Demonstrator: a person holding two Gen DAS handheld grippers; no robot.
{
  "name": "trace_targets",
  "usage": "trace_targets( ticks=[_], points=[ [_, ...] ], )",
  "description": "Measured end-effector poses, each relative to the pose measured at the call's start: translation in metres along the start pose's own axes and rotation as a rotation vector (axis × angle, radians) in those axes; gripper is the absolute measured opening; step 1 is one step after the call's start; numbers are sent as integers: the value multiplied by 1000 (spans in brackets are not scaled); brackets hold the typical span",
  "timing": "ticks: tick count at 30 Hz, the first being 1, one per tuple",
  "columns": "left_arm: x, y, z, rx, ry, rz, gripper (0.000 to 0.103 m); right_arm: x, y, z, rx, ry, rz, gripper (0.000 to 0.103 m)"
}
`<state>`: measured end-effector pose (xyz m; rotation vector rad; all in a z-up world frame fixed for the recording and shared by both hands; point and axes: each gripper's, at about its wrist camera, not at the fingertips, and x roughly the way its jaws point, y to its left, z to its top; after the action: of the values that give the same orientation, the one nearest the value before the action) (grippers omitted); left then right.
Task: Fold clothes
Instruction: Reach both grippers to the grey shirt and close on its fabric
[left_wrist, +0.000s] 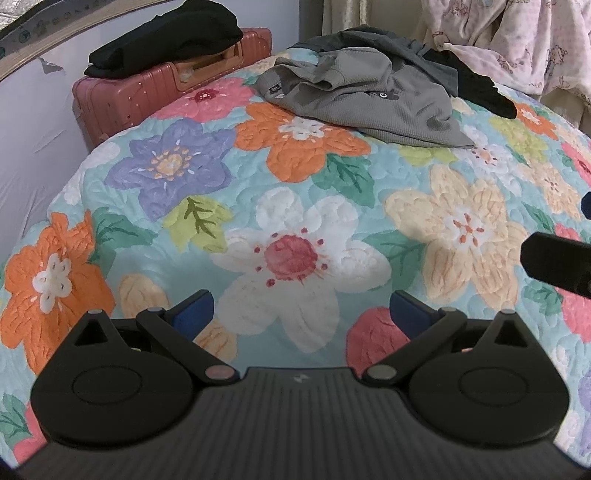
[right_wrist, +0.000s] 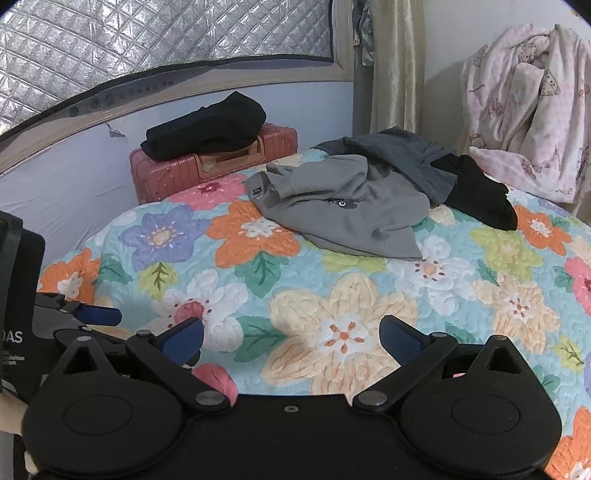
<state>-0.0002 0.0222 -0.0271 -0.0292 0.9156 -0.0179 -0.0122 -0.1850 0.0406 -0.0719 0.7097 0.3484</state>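
Observation:
A crumpled grey shirt (left_wrist: 365, 96) lies at the far side of the flowered bedspread (left_wrist: 295, 221), with a darker grey garment (left_wrist: 399, 44) and a black garment (left_wrist: 480, 92) behind it. The same pile shows in the right wrist view: grey shirt (right_wrist: 347, 206), dark grey garment (right_wrist: 402, 155), black garment (right_wrist: 476, 192). My left gripper (left_wrist: 301, 314) is open and empty over the near bedspread, well short of the clothes. My right gripper (right_wrist: 291, 336) is open and empty, also over the near bedspread (right_wrist: 332, 295). The left gripper (right_wrist: 74, 317) shows at the left edge of the right view.
A pink suitcase (left_wrist: 147, 92) stands beyond the bed's far left edge with folded black clothing (left_wrist: 166, 40) on top; both also show in the right view, the suitcase (right_wrist: 177, 177) and the clothing (right_wrist: 207, 125). A pink patterned blanket (right_wrist: 528, 110) hangs at far right.

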Motion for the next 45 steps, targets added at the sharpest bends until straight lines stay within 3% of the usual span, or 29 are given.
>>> trace_targets(
  ticks=[7,11,14,16,17,19,20,23,24,27,30,35,39,42,43,45],
  points=[
    [-10,9,12,-74,-108,-35,103,9,-16,-1,70,-31,-6,103],
    [8,7,25,-130,-108,-93,100,27,-36,2,141,-58,6,103],
    [22,2,39,-140,-104,-121,82,46,-58,8,211,-70,43,100],
    [35,-2,54,-143,-97,-138,75,62,-72,15,237,-64,74,91],
    [43,-6,63,-143,-90,-140,61,70,-79,19,241,-65,86,85],
    [59,-14,80,-120,-81,-121,58,87,-90,28,243,-68,90,80],
    [66,-18,87,-109,-82,-114,58,97,-96,32,250,-69,88,72],
    [96,-17,108,-135,-37,-231,58,129,-115,36,295,-69,41,72],
    [104,-16,114,-140,-35,-239,58,140,-122,35,321,-52,4,73],
    [126,-16,126,-139,-36,-228,63,155,-143,30,420,-42,-9,74],
    [145,-18,134,-148,-10,-242,78,162,-158,27,476,-39,11,85],
    [160,-23,141,-203,-63,-257,92,185,-173,31,579,-33,2,89],
    [178,-25,149,-271,-84,-229,93,209,-173,44,577,-39,14,93],
    [189,-25,154,-322,-101,-210,101,225,-169,54,547,-40,27,92],
    [193,-25,156,-333,-101,-202,101,230,-167,57,532,-40,31,89],
    [198,-34,162,-290,-78,-166,100,236,-165,61,485,-44,39,73]
  ],
)
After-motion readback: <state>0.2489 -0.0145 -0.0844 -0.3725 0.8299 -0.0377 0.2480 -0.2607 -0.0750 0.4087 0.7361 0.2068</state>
